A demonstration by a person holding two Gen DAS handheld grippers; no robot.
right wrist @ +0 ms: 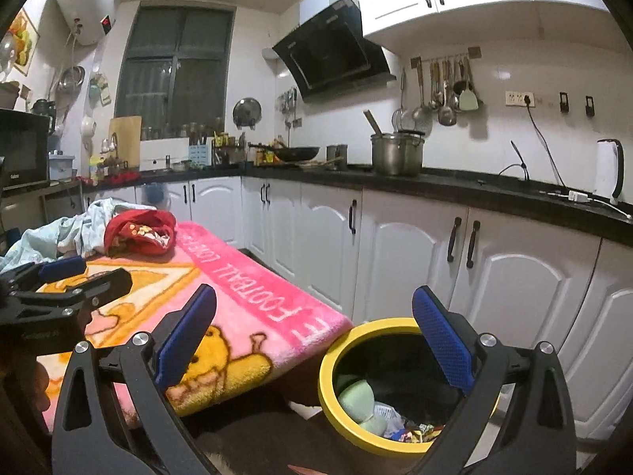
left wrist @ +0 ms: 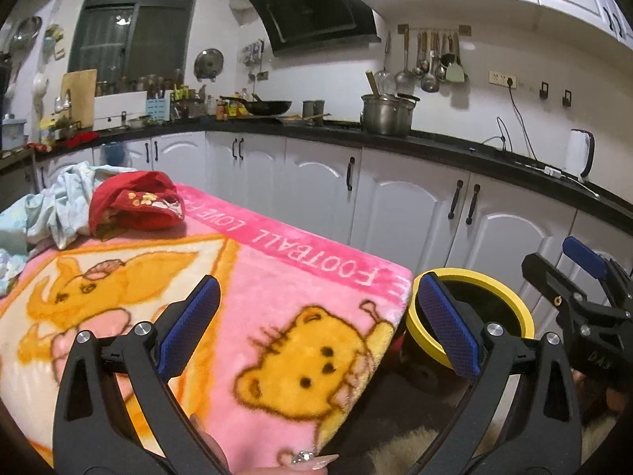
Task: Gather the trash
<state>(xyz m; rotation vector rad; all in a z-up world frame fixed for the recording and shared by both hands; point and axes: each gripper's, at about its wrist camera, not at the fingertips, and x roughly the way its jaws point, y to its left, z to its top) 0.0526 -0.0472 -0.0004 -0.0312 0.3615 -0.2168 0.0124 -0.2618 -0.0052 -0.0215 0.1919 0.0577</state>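
Yellow-rimmed bin just off the pink blanket's corner, wrappers and green lumps inside. Right gripper spread wide above it, empty. Left gripper likewise agape over blanket.

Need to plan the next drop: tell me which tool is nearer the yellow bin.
Right. The right tool hovers open at the bin, one finger over its rim. The left tool, also open, hangs over the blanket beside the bin.
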